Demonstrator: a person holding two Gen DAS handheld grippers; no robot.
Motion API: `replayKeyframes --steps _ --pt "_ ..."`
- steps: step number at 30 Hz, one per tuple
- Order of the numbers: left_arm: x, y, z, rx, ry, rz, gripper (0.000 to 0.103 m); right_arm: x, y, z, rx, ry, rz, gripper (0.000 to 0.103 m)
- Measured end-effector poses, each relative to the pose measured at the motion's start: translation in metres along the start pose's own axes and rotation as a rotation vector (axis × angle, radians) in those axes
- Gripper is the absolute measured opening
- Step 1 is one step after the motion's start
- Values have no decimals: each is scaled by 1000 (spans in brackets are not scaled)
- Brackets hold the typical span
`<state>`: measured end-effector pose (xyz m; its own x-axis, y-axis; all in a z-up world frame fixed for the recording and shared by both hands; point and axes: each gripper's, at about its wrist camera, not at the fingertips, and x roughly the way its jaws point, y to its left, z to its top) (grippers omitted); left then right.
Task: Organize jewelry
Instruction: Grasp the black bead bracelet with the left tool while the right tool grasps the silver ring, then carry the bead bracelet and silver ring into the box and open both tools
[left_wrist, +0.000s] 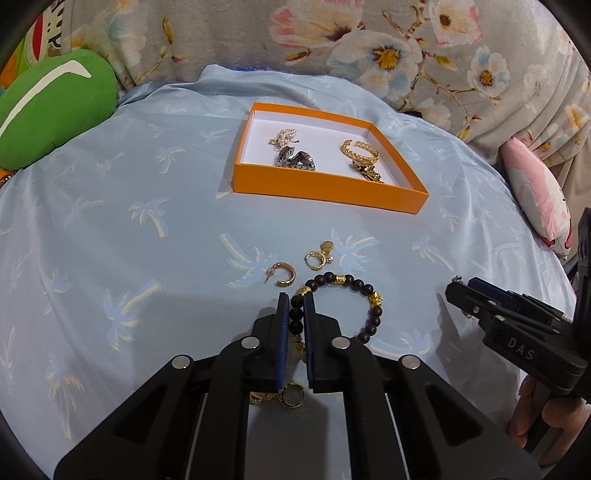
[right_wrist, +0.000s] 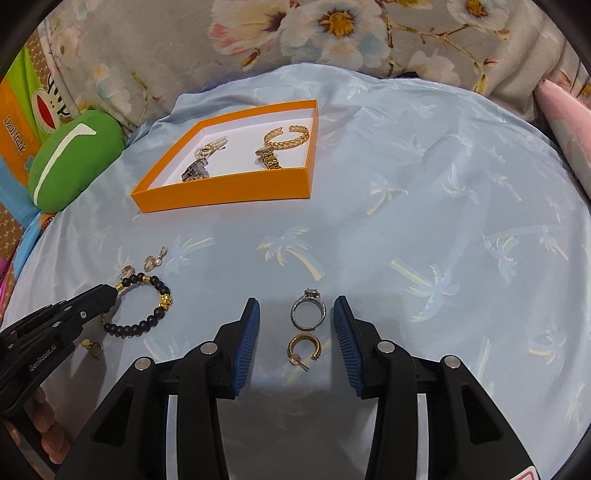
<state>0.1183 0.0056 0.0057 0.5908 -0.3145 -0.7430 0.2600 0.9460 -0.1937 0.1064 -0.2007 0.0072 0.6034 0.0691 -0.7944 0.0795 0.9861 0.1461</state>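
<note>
Pinching the left side of a dark beaded bracelet (left_wrist: 340, 306) between its two blue pads, the left gripper (left_wrist: 294, 306) was clenched on the beads, the bracelet lying on the pale blue palm-print cloth (left_wrist: 110, 221). The right gripper (right_wrist: 296, 314) stood released, jaws wide, with one silver stone-set ring (right_wrist: 308, 313) and one gold hoop earring (right_wrist: 303, 349) on the cloth between them, touching neither pad. One orange tray (left_wrist: 325, 190) sat at twelve o'clock from the left gripper; four pieces showed in it: a pearl piece (left_wrist: 284, 136), a silver link band (left_wrist: 295, 159), a gold braided cuff (left_wrist: 360, 149) and a gold link watch (left_wrist: 367, 171), whose face was cut off by the tray wall. Loose near the bracelet lay another gold hoop (left_wrist: 282, 275) at eleven o'clock and a small gold charm earring (left_wrist: 318, 256) at twelve o'clock. One more small gold piece (left_wrist: 286, 397) lay under the left gripper, partly hidden, too obscured to name. A green cushion (left_wrist: 51, 110) lay at ten o'clock, cut off at the edge, and a floral fabric (left_wrist: 369, 44) lay behind the tray.
</note>
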Motion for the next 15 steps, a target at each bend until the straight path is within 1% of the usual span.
replayKeyframes --steps 1,3,5,10,12,13,15 --pt "-1 0 0 -5 -1 -5 7 1 0 0 -1 3 -2 33" --pt "-3 0 -1 -10 -2 -10 7 1 0 1 -1 4 -2 29" --pt "-4 -1 -1 -8 -4 -10 7 1 0 0 0 5 -4 20" --pt "-3 -1 -3 -10 0 -7 7 2 -1 1 8 2 -6 13" --pt "-4 0 -3 -11 -1 -9 7 3 -2 2 8 5 -8 3" --pt "-4 0 -4 -12 -4 -10 7 3 -3 2 10 7 -6 1" --pt "-5 0 -3 -15 -7 -16 7 3 -3 2 14 7 -4 1"
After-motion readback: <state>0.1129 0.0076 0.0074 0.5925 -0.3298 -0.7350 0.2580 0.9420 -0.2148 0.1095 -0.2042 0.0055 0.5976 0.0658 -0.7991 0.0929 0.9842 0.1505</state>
